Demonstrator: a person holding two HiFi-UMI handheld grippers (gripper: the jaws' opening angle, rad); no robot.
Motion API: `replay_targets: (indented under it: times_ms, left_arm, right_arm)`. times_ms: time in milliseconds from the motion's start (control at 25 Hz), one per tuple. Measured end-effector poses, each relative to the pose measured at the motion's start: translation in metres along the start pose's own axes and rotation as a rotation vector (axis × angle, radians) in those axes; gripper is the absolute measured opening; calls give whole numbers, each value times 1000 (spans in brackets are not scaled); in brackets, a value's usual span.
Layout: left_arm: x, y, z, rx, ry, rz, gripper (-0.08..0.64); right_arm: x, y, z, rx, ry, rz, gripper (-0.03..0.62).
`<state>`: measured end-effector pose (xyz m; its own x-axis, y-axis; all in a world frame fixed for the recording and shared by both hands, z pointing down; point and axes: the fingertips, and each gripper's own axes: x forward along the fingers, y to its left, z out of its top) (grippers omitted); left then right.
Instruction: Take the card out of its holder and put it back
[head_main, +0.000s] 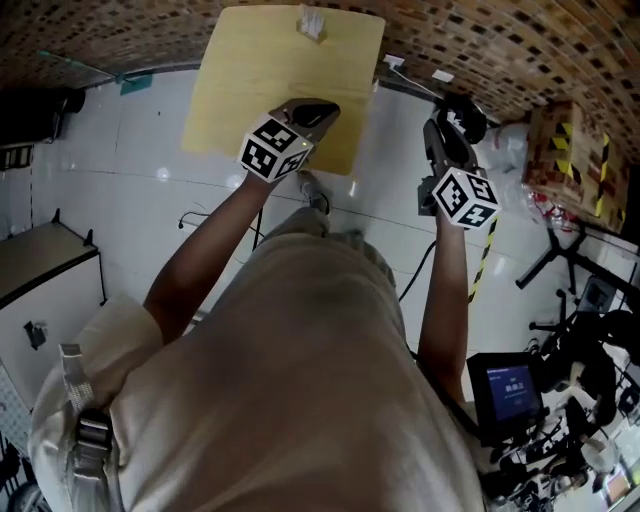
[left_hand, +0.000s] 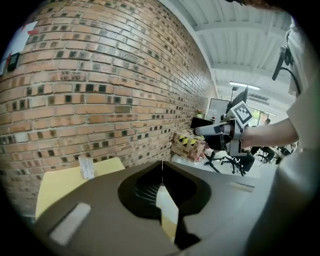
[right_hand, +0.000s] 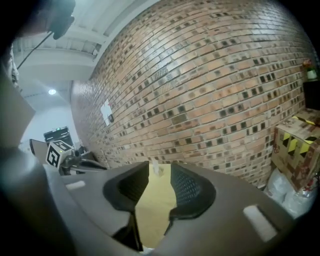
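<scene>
- nothing of the task looks done yet: the card holder (head_main: 311, 22) stands untouched at the far edge of the yellow surface (head_main: 240, 90), against the brick wall (head_main: 150, 30). the card seems to be in it, though it is too small to be sure.
- all of it is left: reach in, draw the card out, slide it back.
- my left gripper (head_main: 322, 110) hovers over the near part of the surface. its jaws are closed tip to tip with nothing between them, and the holder is well apart at about 12 o'clock.
- my right gripper (head_main: 441, 128) hangs off the surface's 3 o'clock side, its jaws wide apart and empty. the holder is far off at about 11 o'clock.
</scene>
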<state>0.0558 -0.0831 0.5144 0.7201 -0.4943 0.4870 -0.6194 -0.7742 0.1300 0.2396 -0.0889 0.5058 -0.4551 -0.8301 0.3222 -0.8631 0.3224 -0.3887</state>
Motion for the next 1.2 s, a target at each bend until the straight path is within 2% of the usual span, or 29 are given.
replay_targets:
  times_ms: [360, 880, 1120, 1200]
  left_arm:
    - [11, -78, 2, 7, -16, -41, 25]
    - [-18, -144, -27, -43, -17, -28, 20]
    - [-21, -163, -31, -80, -38, -53, 23]
    - [-23, -166, -35, -92, -41, -36, 25]
  right_arm:
    - [-86, -23, 1, 13, -82, -28, 137]
    - [-181, -33, -34, 55, -114, -59, 137]
    - [-204, -39, -50, 74, -101, -64, 130]
    - [-208, -38, -58, 81, -92, -57, 129]
